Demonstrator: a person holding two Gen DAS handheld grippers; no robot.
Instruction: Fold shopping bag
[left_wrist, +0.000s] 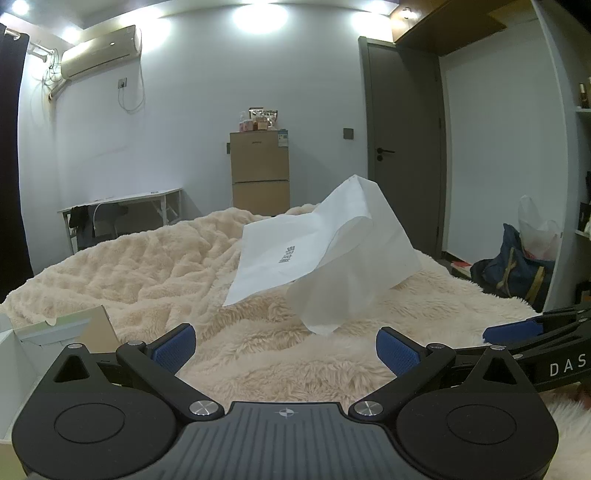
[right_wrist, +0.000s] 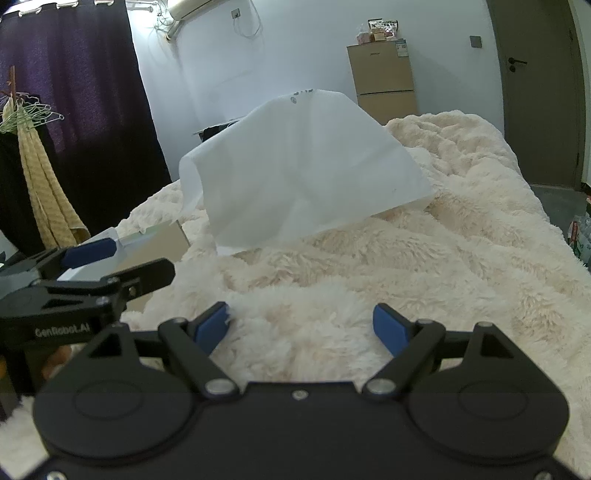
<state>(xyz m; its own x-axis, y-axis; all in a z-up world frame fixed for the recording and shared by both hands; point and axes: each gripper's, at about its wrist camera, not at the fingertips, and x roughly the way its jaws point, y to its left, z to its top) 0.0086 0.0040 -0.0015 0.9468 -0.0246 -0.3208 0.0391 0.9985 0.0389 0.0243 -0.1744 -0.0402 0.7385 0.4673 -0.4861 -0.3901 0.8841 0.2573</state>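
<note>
Both tools spread wide, holding nothing: left tool (left_wrist: 286, 349), right tool (right_wrist: 301, 328), low over the fluffy cream blanket (left_wrist: 129, 266). White shopping bag (left_wrist: 325, 243) lies crumpled and half-raised on the bed, just ahead of both, untouched.

1. The shopping bag (left_wrist: 325, 243) is white with small dark print.
2. The blanket (left_wrist: 147, 266) is fluffy cream.
3. Both grippers are black, their fingers (left_wrist: 176, 347) tipped with blue pads.
4. The curtain (right_wrist: 85, 92) is dark purple.
</note>
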